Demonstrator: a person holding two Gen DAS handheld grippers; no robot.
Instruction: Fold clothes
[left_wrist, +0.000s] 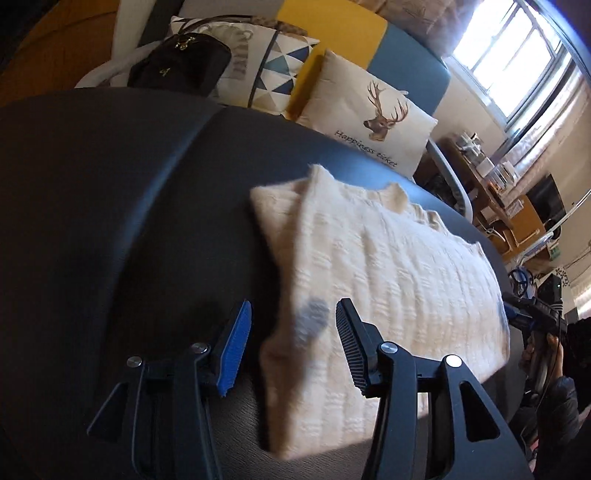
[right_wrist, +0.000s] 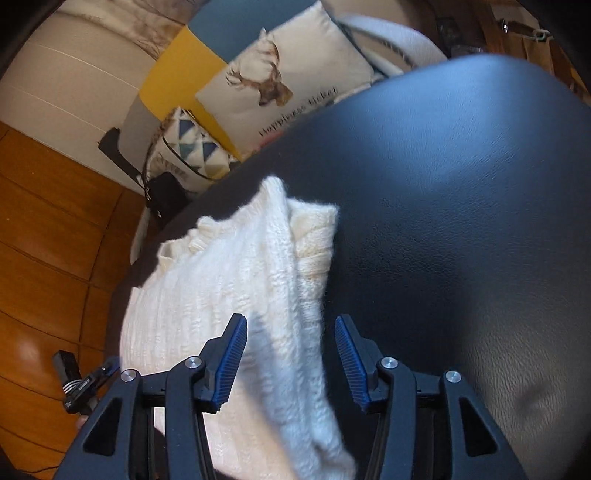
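One cream knitted sweater (left_wrist: 376, 280) lies folded on one dark leather-like surface (left_wrist: 110, 206), and two grippers hang over it, one at each end.

In the left wrist view, far left, one black bag (left_wrist: 181, 66) sits beside a cushion with blue triangles (left_wrist: 273, 70); right of that leans one deer cushion (left_wrist: 369, 122) printed "Happiness ticket", so two cushions in all. The left gripper (left_wrist: 293, 332) stands about half open, its blue-padded finger (left_wrist: 236, 343) over the bare surface and its other finger over the sweater's near left corner, where a grey blotch shows on the knit. The pads press on nothing; cloth lies below the gap, not pinched. At the far right this view alone shows a bright window (left_wrist: 517, 59), a cluttered wooden desk (left_wrist: 517, 214), and a hand (left_wrist: 546, 354) carrying the other gripper at the sweater's right end.

The right wrist view alone shows an orange wooden floor (right_wrist: 48, 236) on its left. The right gripper (right_wrist: 290, 347) is likewise about half open, both blue pads clear, with the sweater (right_wrist: 221, 295) and its raised fold edge running between the fingers untouched. The same triangle cushion (right_wrist: 192, 147) and deer cushion (right_wrist: 280, 81) appear beyond, with the bare surface (right_wrist: 461, 184) filling the right.
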